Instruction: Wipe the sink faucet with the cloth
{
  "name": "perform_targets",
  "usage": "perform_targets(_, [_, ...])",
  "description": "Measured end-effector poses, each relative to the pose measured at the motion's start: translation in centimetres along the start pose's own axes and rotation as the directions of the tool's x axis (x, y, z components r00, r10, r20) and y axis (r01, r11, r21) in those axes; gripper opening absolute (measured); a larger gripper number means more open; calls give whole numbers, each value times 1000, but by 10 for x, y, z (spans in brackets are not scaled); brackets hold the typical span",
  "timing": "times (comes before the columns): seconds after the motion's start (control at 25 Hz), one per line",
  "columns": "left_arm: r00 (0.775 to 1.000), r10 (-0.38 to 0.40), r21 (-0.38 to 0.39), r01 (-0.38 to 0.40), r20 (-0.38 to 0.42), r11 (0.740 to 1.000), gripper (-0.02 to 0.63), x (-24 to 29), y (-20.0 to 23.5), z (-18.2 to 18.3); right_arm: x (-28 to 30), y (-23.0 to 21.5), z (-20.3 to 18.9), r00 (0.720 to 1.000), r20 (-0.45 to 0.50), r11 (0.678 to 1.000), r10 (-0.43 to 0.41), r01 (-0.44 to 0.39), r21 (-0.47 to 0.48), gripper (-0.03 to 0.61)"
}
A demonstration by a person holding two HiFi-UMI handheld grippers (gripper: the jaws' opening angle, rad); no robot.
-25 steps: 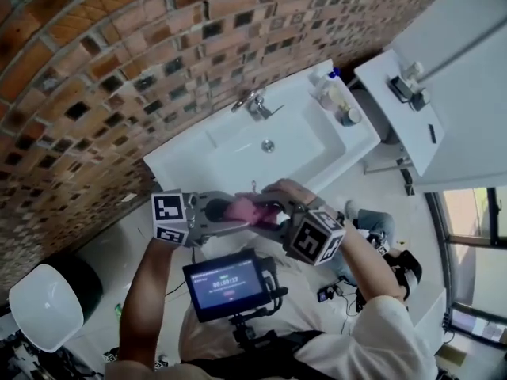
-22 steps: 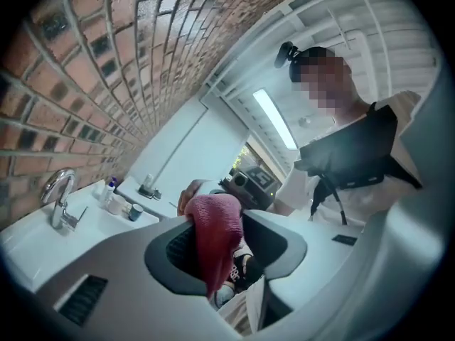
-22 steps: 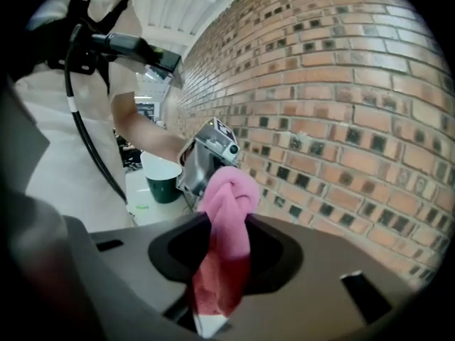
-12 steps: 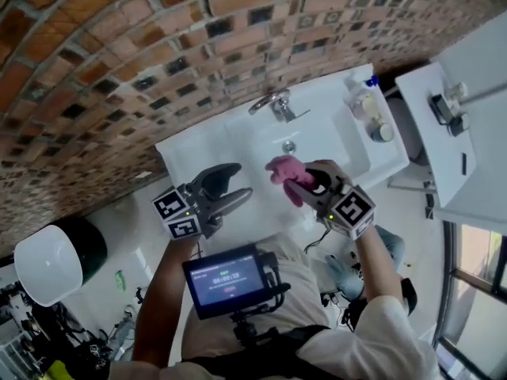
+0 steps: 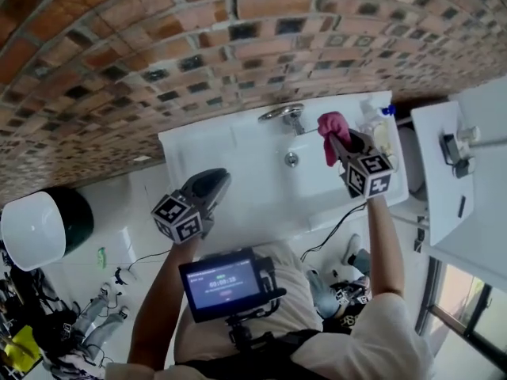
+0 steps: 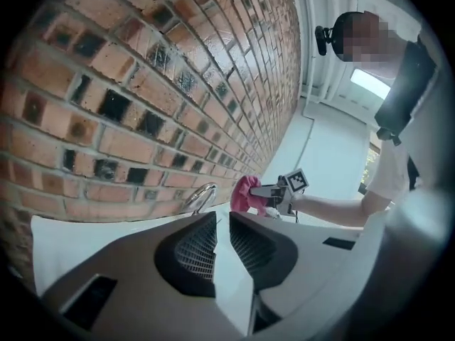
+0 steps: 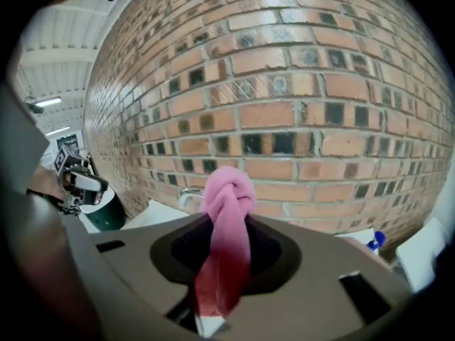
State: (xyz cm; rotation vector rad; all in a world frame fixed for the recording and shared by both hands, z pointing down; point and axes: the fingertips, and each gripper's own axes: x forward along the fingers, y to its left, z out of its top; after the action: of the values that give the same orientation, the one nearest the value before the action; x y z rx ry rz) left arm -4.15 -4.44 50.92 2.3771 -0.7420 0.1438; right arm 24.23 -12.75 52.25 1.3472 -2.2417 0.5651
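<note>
Wiping well means keeping the empty left hand-held gripper [image 5: 208,187], its jaws just closing to a narrow gap, clear over the sink [image 5: 198,145], while the chrome faucet [image 5: 283,115] is rubbed by the bunched pink cloth [image 5: 333,127] just right of it, on which the right hand-held gripper [image 5: 340,144] has just closed.

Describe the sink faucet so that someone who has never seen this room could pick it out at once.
Against the brick wall sits a white sink. At its back rim, in line with the drain, stands the faucet: the only shiny chrome piece, just left of the pink cloth in the right gripper.
</note>
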Motion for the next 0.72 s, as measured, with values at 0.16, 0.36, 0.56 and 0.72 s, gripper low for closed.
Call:
perform_targets(0.16, [999, 48, -17, -48, -13, 999, 0, 4, 3, -8, 50, -35, -8, 995, -98, 999, -10, 7, -35, 114])
perform_targets(0.36, [995, 88, -23, -89, -42, 996, 0, 5, 4, -15, 114, -62, -33, 950, -312, 976, 4, -71, -204, 112])
perform_targets(0.56, [992, 103, -7, -104, -73, 995, 0, 14, -1, -25, 164, -76, -97, 808, -585, 924, 69, -273, -269, 114])
perform_targets(0.72, [990, 108, -6, -109, -93, 994, 0, 16, -2, -34, 189, -87, -145, 688, -724, 879, 60, -380, -287, 114])
